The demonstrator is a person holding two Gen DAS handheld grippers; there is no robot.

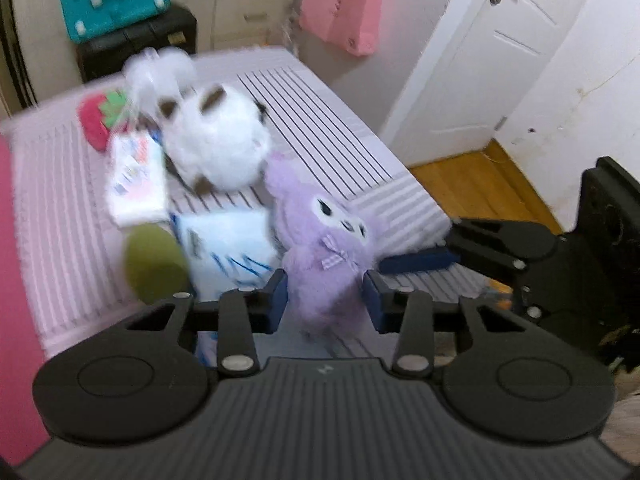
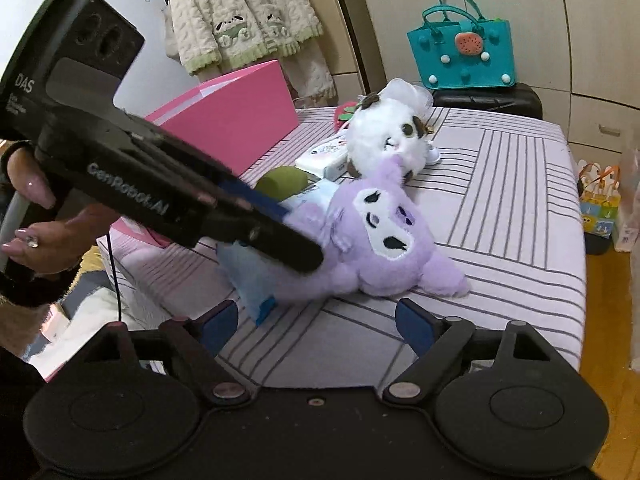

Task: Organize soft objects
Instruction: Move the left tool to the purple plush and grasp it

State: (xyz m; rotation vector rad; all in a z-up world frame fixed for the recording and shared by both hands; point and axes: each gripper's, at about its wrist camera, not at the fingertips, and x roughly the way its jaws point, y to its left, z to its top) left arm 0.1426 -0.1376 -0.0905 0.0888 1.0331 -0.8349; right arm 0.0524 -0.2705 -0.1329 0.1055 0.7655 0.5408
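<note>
A purple plush toy (image 1: pixel 320 240) with a white face lies on the striped table; it also shows in the right wrist view (image 2: pixel 372 240). My left gripper (image 1: pixel 326 300) is closed on its lower body; the gripper also shows from the side (image 2: pixel 280 236) in the right wrist view. My right gripper (image 2: pixel 316 324) is open and empty, just in front of the plush, and shows in the left wrist view (image 1: pixel 420 260). Behind the plush lie a white fluffy plush (image 2: pixel 388 140), a green soft ball (image 1: pixel 154 264), a strawberry plush (image 1: pixel 96 120) and two tissue packs (image 1: pixel 136 176) (image 1: pixel 228 244).
The striped table cover (image 2: pixel 500 208) reaches to the right. A pink box (image 2: pixel 232 116) stands at the table's left. A teal bag (image 2: pixel 460 52) sits on a black case behind. A white door (image 1: pixel 488 52) and wooden floor (image 1: pixel 480 184) are beyond the table edge.
</note>
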